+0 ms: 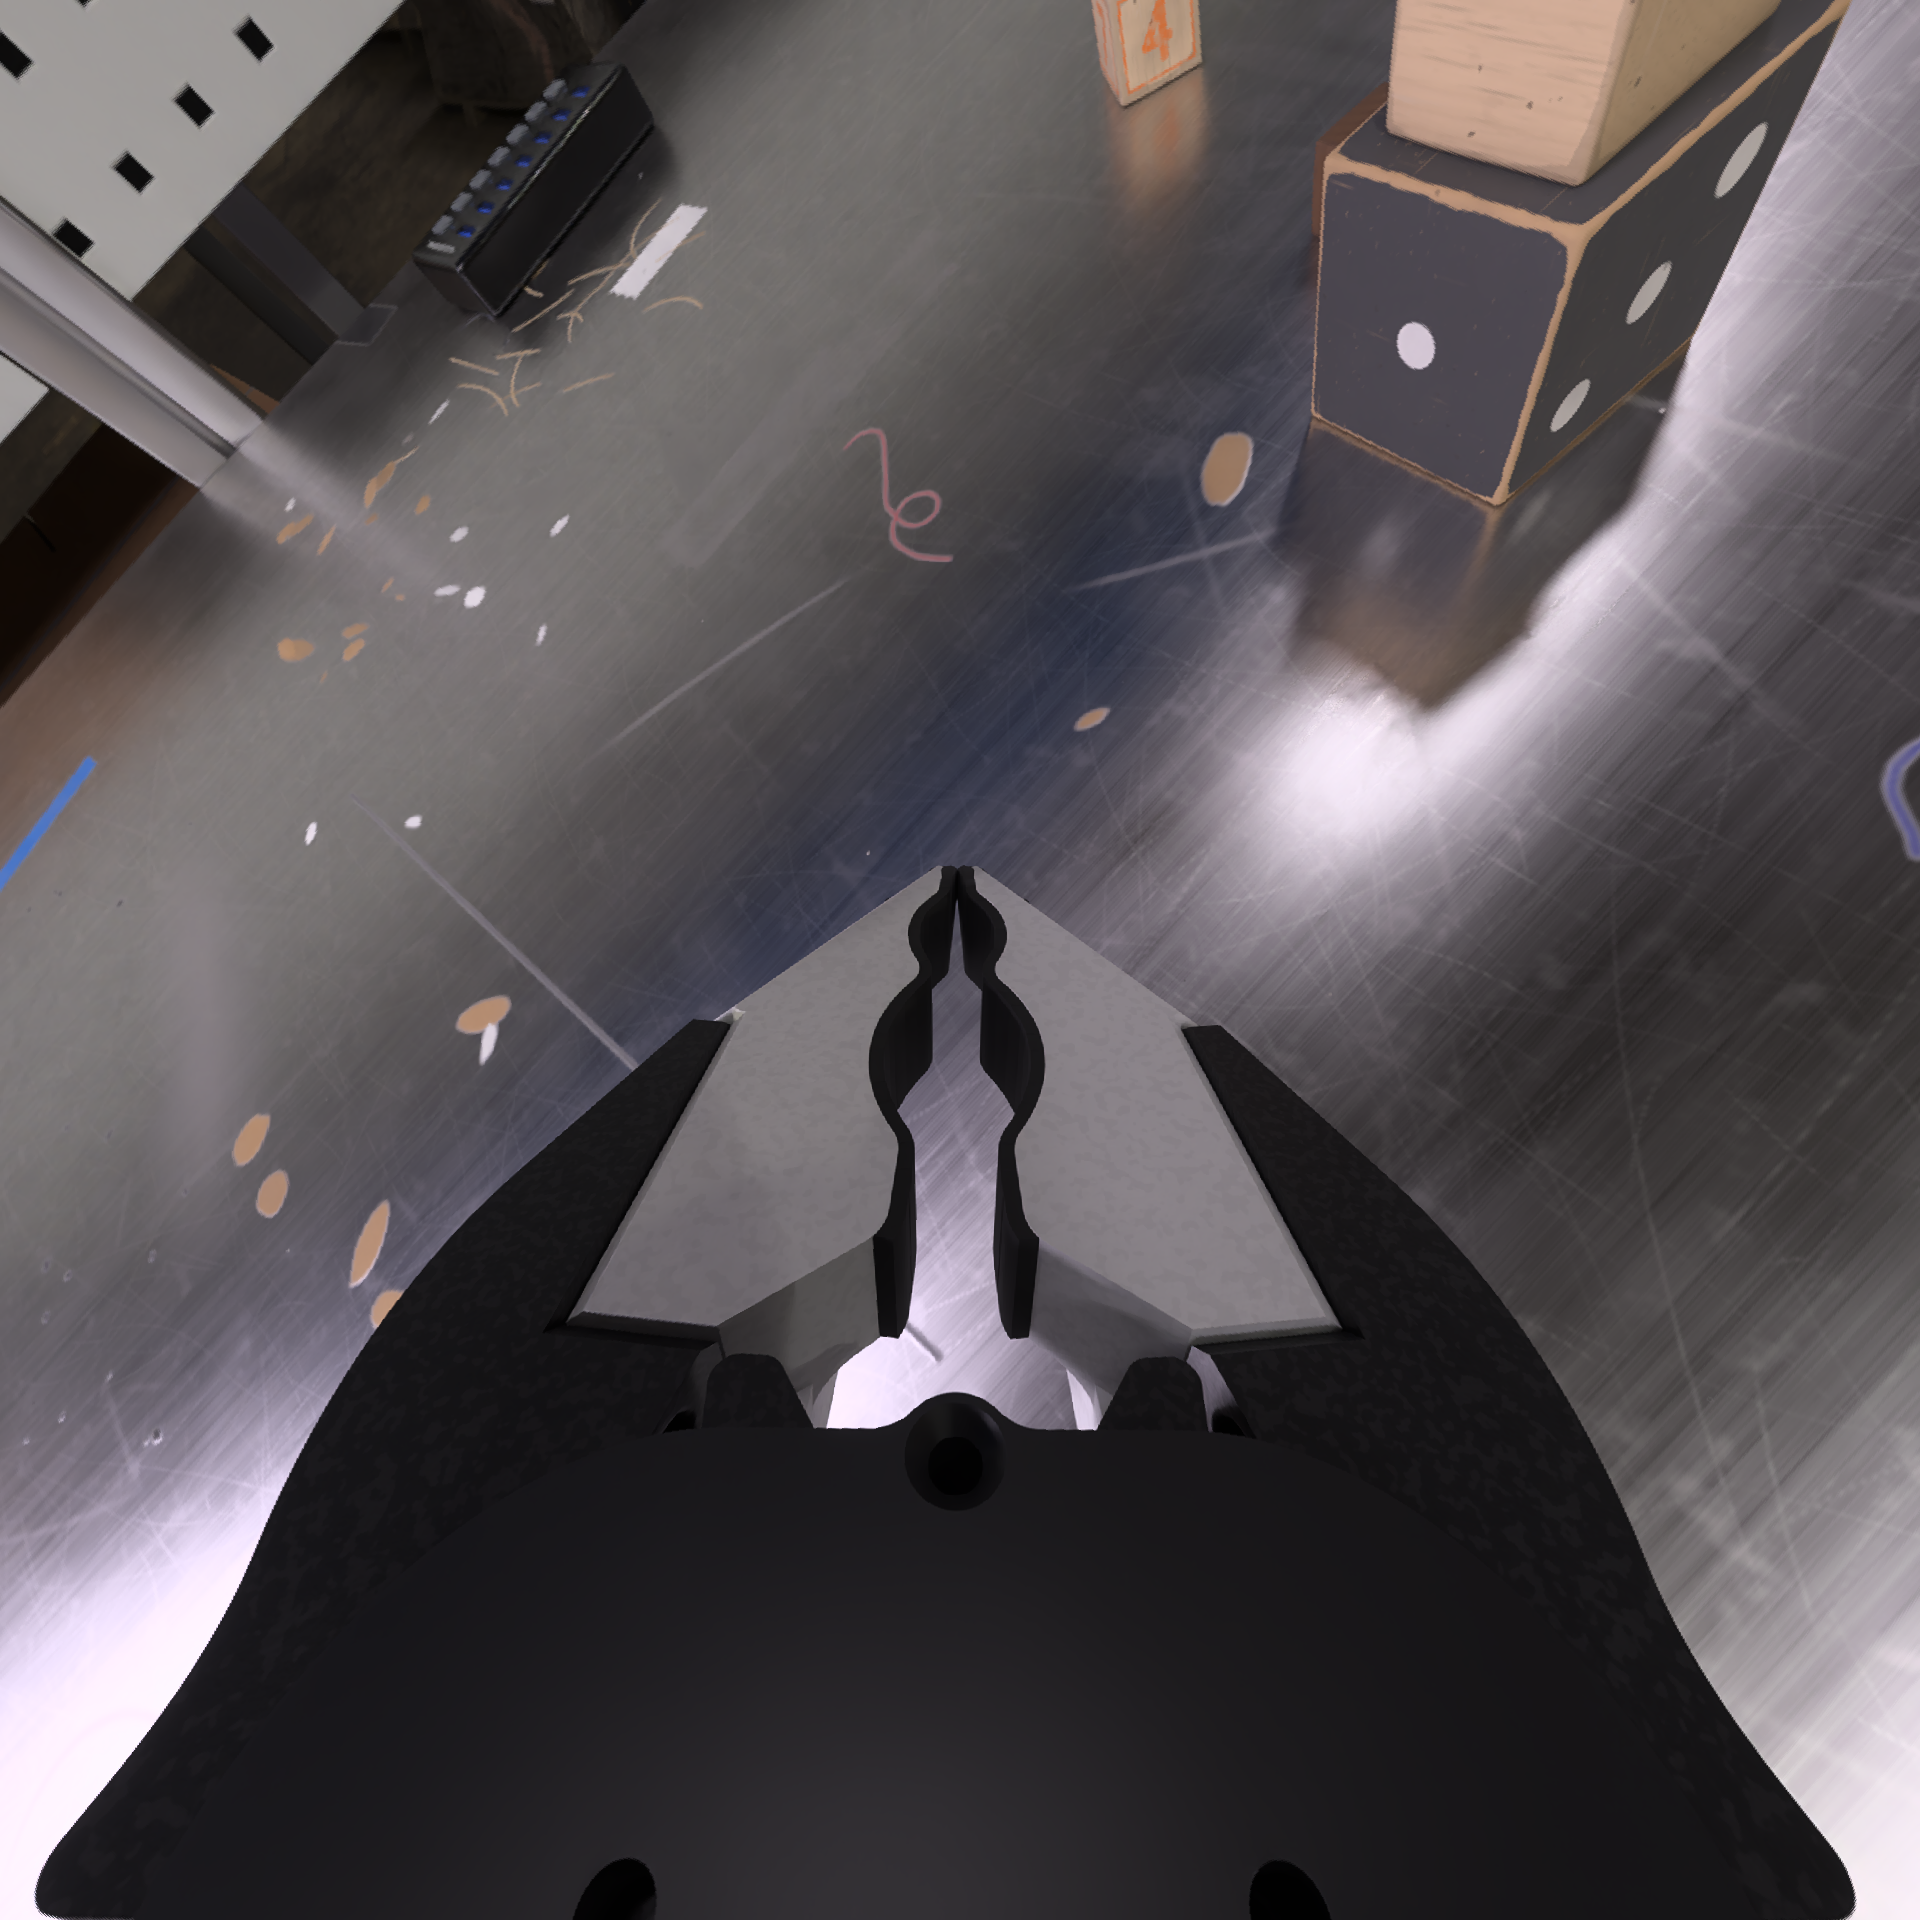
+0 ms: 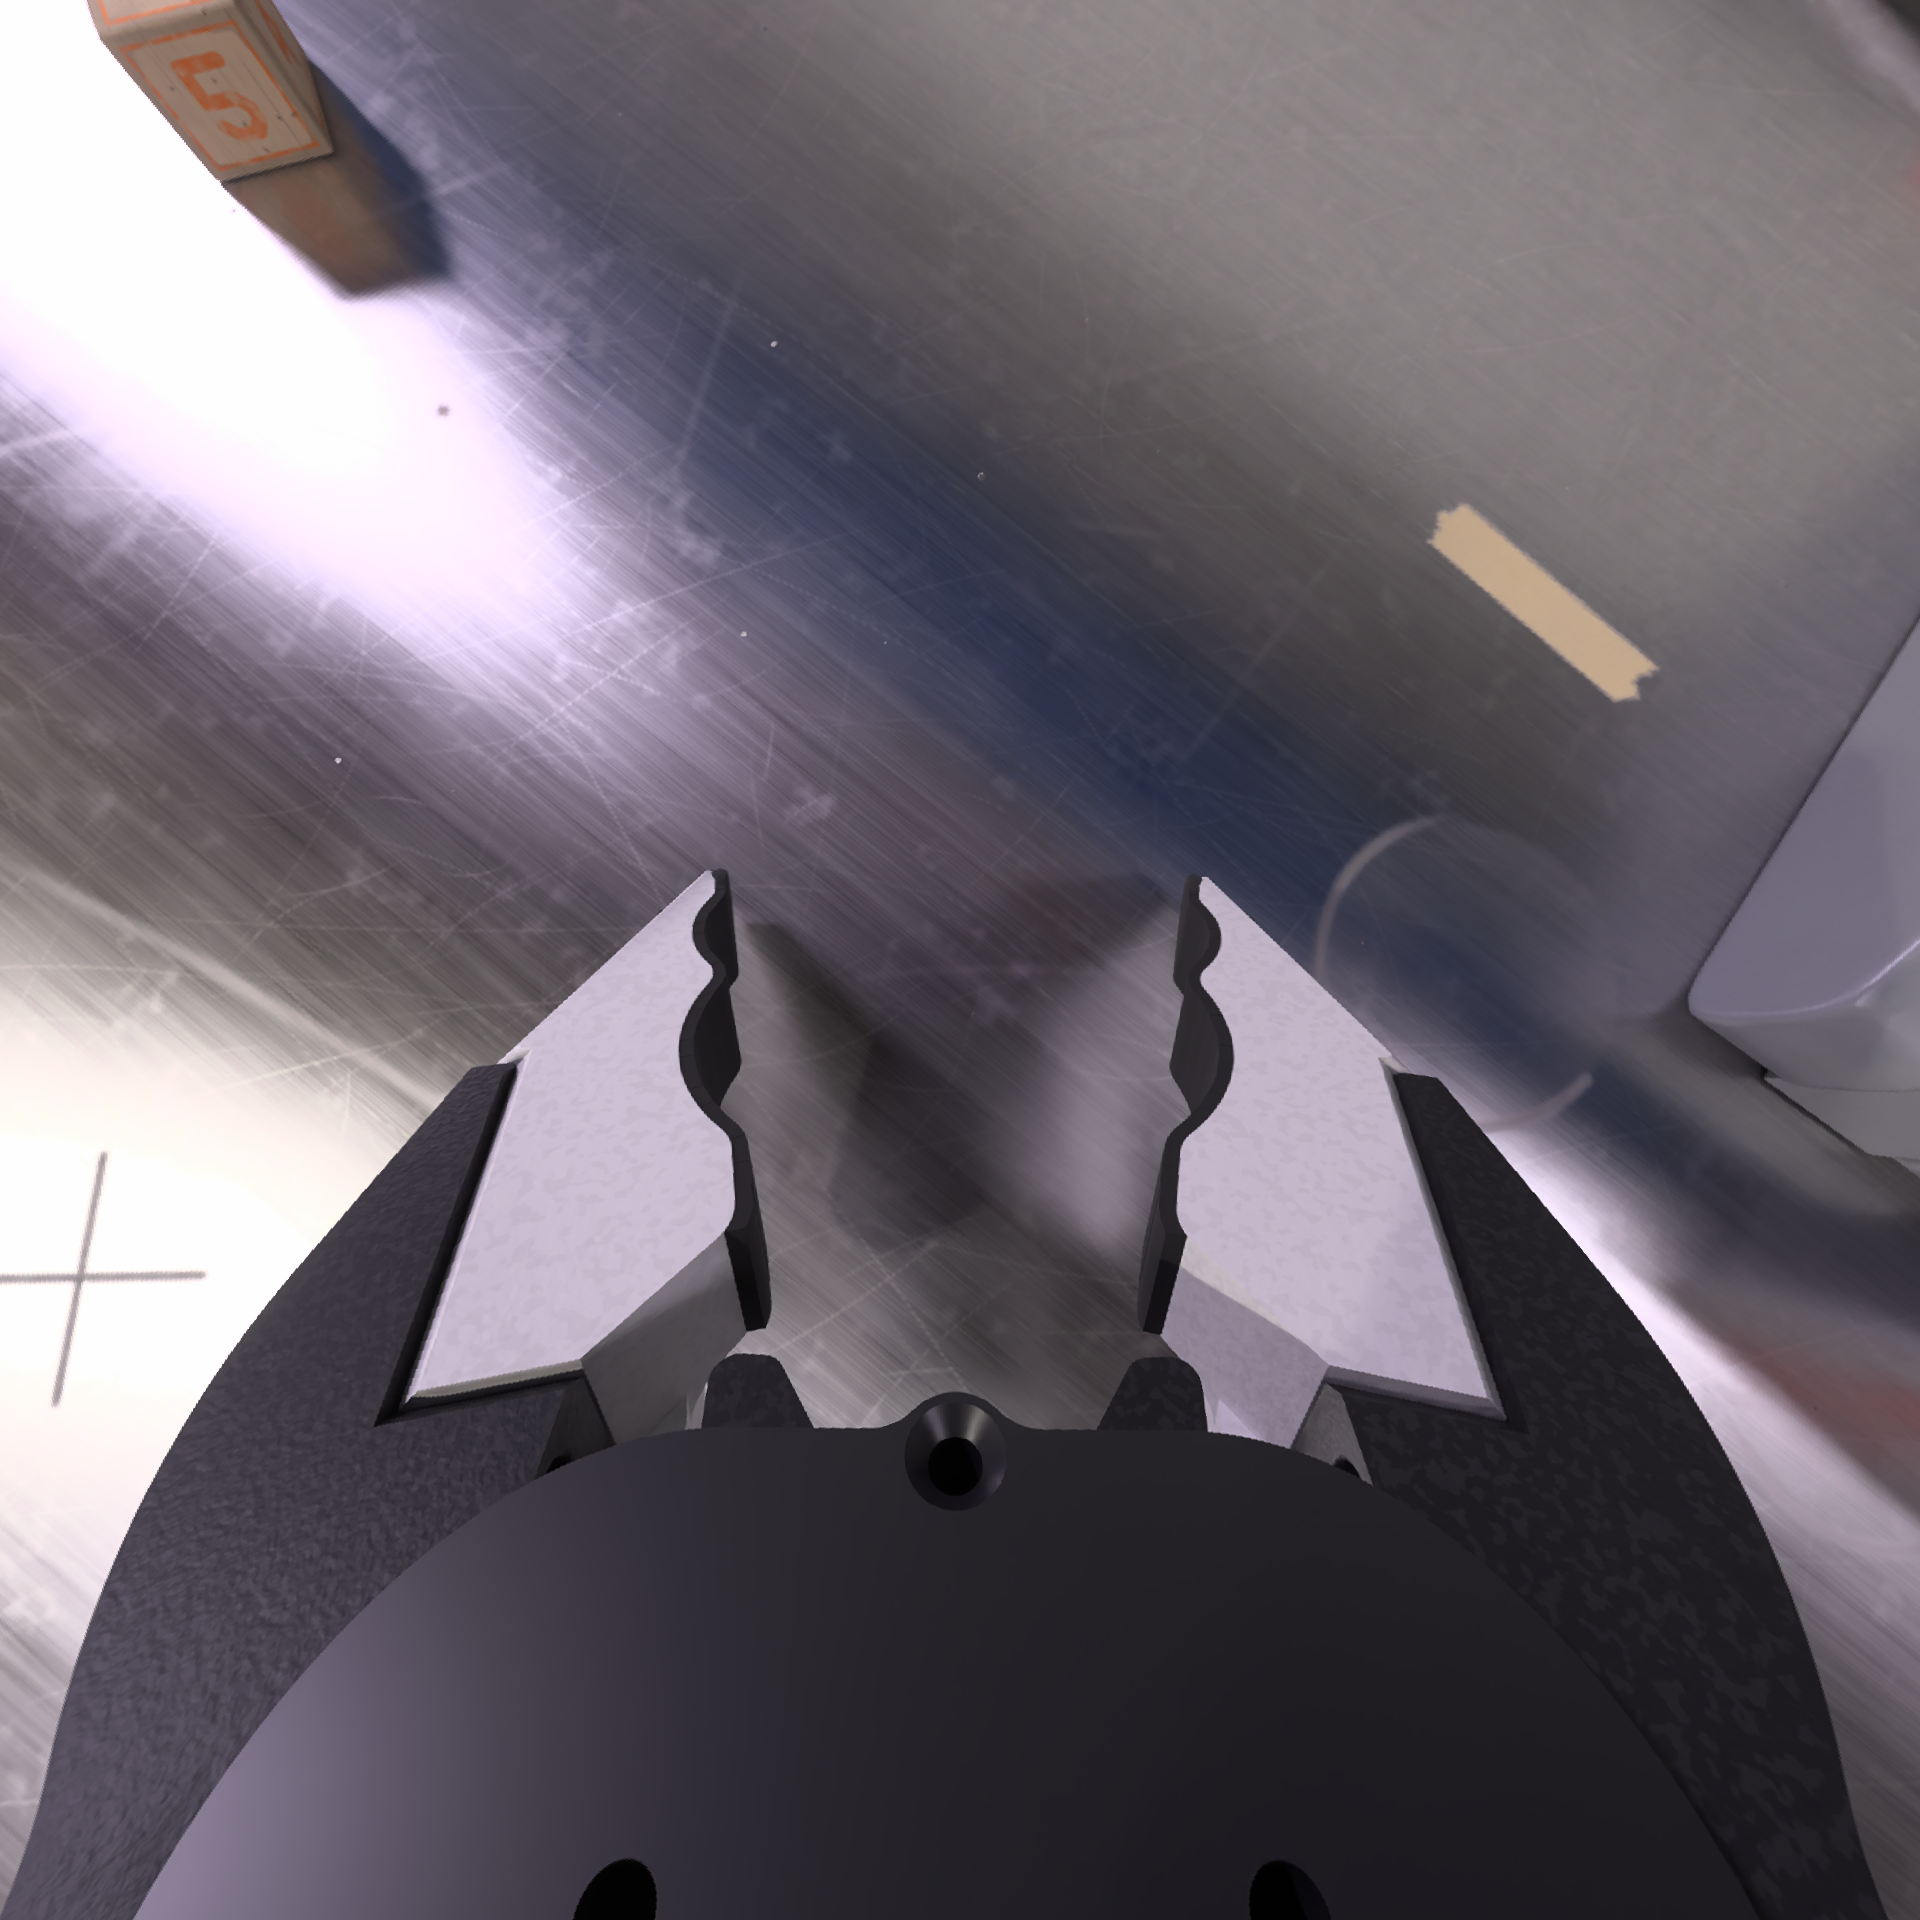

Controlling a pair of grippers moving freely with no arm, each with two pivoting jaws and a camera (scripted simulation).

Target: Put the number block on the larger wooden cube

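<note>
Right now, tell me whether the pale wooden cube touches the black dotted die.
Touching: the left wrist view shows the pale wooden cube resting directly on the black die.

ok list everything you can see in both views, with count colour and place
number block: 1, pale wood with orange print, standing on the table, far left in the right wrist view
plain wooden block: 1, pale, stacked on the die
die: 1, black with white dots, on the table
power strip: 1, black, at the table's far edge
tape strip: 1, tan, stuck flat on the table
table: 1, scratched grey metal
left gripper: 1, black and grey, shut, empty
right gripper: 1, black and grey, open, empty
</note>
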